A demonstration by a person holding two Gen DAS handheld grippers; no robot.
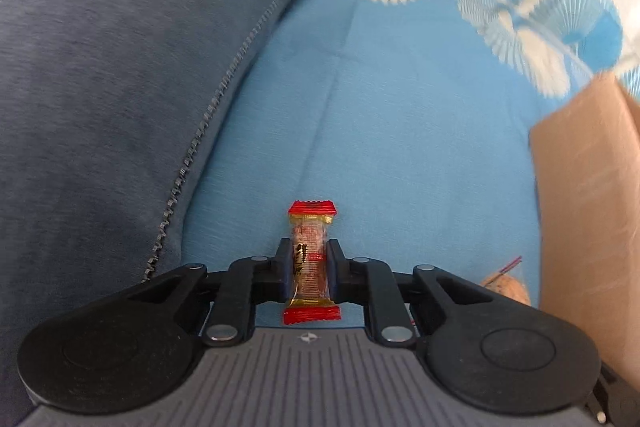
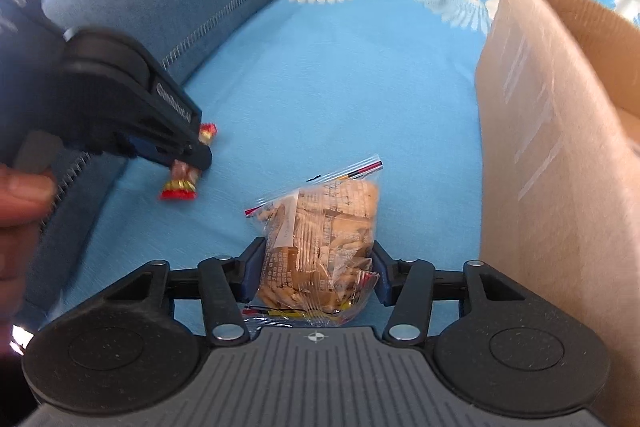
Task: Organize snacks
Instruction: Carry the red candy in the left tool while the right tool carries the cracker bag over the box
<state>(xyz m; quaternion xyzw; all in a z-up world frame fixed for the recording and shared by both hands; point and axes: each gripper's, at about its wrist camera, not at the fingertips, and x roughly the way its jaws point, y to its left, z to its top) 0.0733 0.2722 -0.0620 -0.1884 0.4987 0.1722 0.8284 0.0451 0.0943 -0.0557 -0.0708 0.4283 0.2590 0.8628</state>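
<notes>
While the left claw (image 1: pixel 309 259) clamps a red-ended candy (image 1: pixel 310 263), the right claw (image 2: pixel 318 267) grips a clear biscuit bag (image 2: pixel 320 239).

Left gripper (image 1: pixel 308 259) clamped on red-ended candy wrapper (image 1: pixel 310 259), lengthwise between the pads, ends sticking out fore and aft. Blue sheet (image 1: pixel 380 127) beneath. Grey-blue cushion (image 1: pixel 120 67) to its left; cardboard box (image 1: pixel 588 207) right; clear snack bag (image 1: pixel 508 285) just right of the jaws.

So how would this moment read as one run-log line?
left gripper: shut on red candy | right gripper: shut on cracker bag | cardboard box: beside
</notes>
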